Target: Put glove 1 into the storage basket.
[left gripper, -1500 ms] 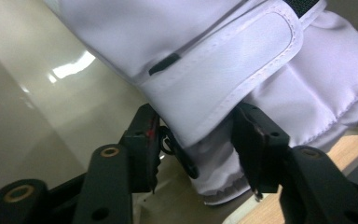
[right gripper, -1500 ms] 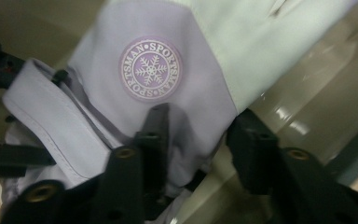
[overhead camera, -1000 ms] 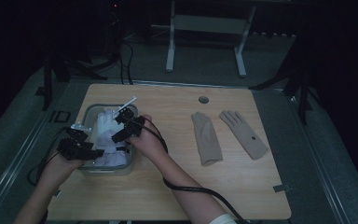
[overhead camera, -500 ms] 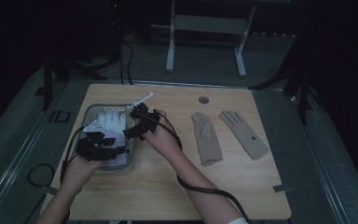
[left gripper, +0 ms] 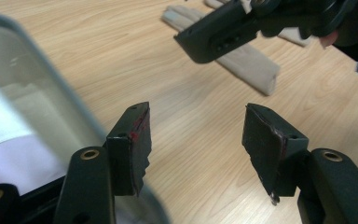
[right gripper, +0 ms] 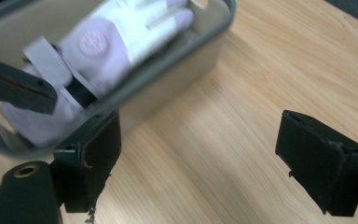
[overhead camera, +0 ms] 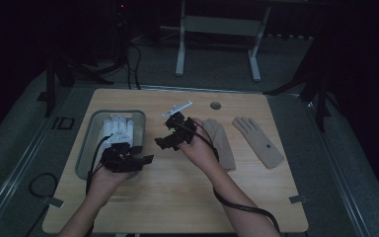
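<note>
A white glove (overhead camera: 120, 129) lies in the grey tray (overhead camera: 86, 148) at the table's left; the right gripper view shows it palm-side up (right gripper: 116, 37) inside the tray (right gripper: 186, 60). My left gripper (overhead camera: 145, 160) hovers at the tray's right rim and points toward the table's middle, its jaws open and empty (left gripper: 198, 121). My right gripper (overhead camera: 162, 142) hangs over bare wood just right of the tray and points back at it, also open and empty (right gripper: 200, 140). Two beige gloves (overhead camera: 222, 143) (overhead camera: 259, 140) lie flat to the right.
The wooden table (overhead camera: 187, 197) has bare room in front and between the tray and the beige gloves. A small round hole (overhead camera: 215, 105) sits near the far edge. Cables trail from both grippers toward the front. A metal frame (overhead camera: 217, 29) stands behind the table.
Both hands have moved right, away from over the tray. The right gripper now hangs over bare wood, and the left has come to the tray's right rim. The white glove stays in the tray.
</note>
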